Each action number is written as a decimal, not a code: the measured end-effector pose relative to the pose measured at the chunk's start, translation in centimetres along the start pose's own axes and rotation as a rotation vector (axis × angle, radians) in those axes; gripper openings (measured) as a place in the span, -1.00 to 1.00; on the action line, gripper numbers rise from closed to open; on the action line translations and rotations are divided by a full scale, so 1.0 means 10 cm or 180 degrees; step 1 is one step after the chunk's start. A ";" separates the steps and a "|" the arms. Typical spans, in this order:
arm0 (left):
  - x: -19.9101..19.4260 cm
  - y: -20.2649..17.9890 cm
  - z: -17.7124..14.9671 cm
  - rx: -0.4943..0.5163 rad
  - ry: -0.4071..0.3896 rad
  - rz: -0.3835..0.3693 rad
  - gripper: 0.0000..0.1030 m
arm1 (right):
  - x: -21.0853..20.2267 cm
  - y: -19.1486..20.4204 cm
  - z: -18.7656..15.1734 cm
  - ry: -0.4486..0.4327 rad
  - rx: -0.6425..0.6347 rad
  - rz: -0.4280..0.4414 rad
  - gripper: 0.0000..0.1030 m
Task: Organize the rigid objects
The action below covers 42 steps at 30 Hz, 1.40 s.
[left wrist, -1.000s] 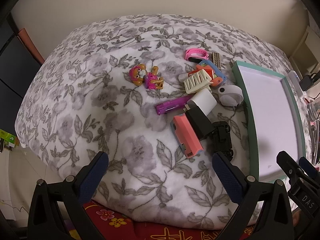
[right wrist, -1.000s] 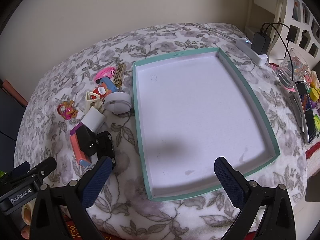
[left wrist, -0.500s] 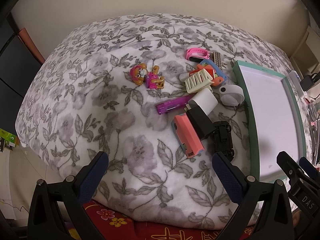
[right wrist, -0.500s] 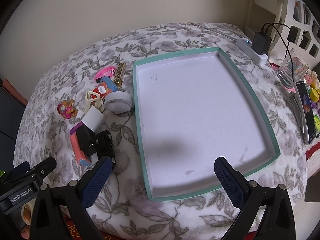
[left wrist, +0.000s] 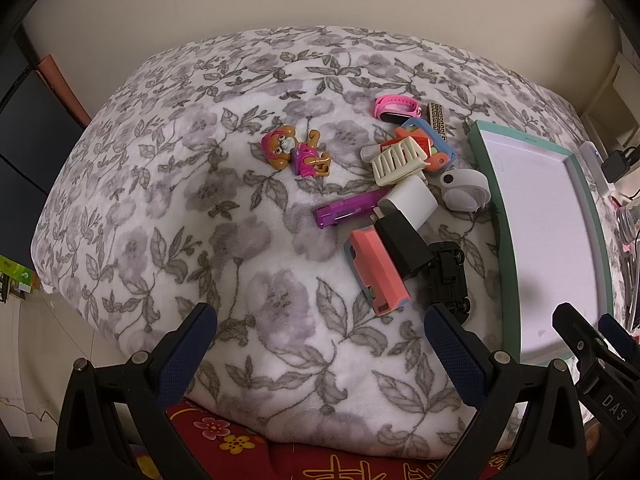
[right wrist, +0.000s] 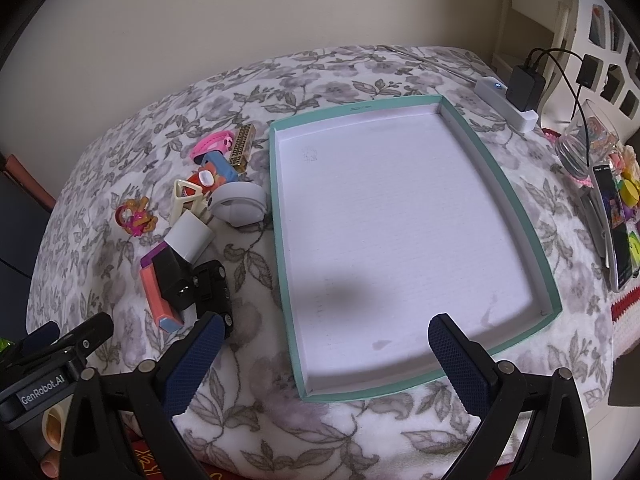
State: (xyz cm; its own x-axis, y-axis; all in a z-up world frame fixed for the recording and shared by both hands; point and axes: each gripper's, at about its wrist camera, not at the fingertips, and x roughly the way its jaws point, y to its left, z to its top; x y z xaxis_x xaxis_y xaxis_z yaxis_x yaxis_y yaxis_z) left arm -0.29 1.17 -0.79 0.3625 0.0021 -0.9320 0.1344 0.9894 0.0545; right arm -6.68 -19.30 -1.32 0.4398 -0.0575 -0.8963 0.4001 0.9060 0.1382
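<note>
A pile of small rigid things lies on a flowered blanket: a pink toy dog (left wrist: 296, 150), a purple lighter (left wrist: 346, 211), a white charger (left wrist: 408, 202), a black charger (left wrist: 402, 246), a salmon case (left wrist: 376, 272), a black toy car (left wrist: 448, 276), a cream hair claw (left wrist: 398, 160), a pink wristband (left wrist: 396, 107). To their right stands a teal-rimmed tray (right wrist: 276, 216) with a bare white floor. My left gripper (left wrist: 320, 340) is open, near the blanket's front edge, short of the pile. My right gripper (right wrist: 324, 344) is open over the tray's near end.
At the far right a white power strip (right wrist: 506, 102) with a black plug, a glass jar (right wrist: 580, 148) and a phone (right wrist: 614, 224) sit by the blanket's edge. A beige wall stands behind. A red patterned cloth (left wrist: 248, 444) lies below the blanket.
The left wrist view has shifted slightly, so the tray shows less at the right. The objects have not moved, and both grippers stay open.
</note>
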 end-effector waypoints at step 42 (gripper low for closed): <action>0.76 -0.07 0.30 -0.0114 0.0636 -0.0033 0.91 | 0.91 0.91 0.03 0.0462 -0.0957 0.0102 0.36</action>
State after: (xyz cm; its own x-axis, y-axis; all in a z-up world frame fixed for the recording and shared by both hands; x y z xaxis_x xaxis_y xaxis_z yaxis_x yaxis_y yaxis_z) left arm 5.14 0.02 -6.80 0.1705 0.0169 -0.9852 0.1029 0.9941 0.0349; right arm 1.23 -11.66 -8.07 0.3207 0.0137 -0.9471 0.1231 0.9908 0.0560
